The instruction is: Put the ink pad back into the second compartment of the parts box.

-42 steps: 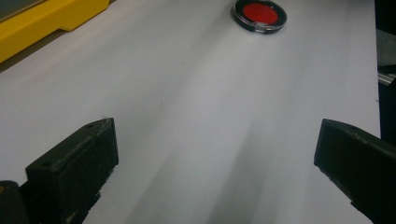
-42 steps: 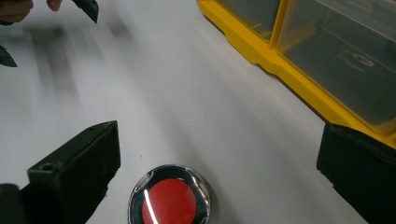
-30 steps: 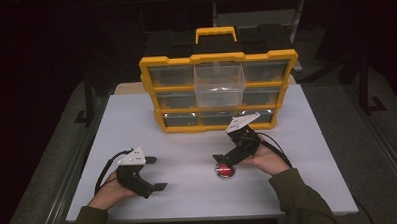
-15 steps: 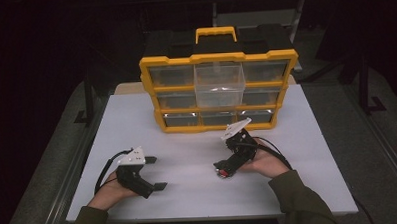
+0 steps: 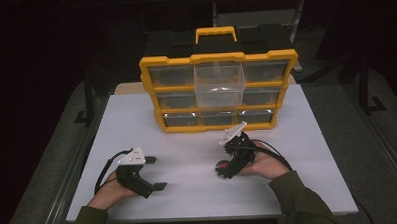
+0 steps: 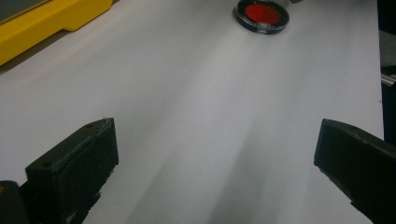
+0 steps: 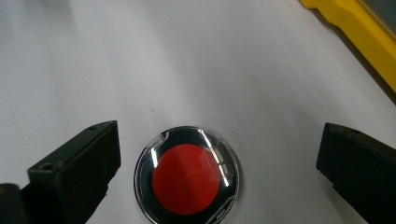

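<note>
Right gripper view: red disc between spread claw

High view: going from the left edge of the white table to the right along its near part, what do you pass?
Left claw → red round disc → right claw, hovering over the disc, all on the white table. The yellow drawer cabinet stands farther back, so it is left out of the order.

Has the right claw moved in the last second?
Yes, slightly. The right claw has shifted toward the person, away from the yellow plastic drawer organiser, and now hangs open over the round red-centred disc.
</note>
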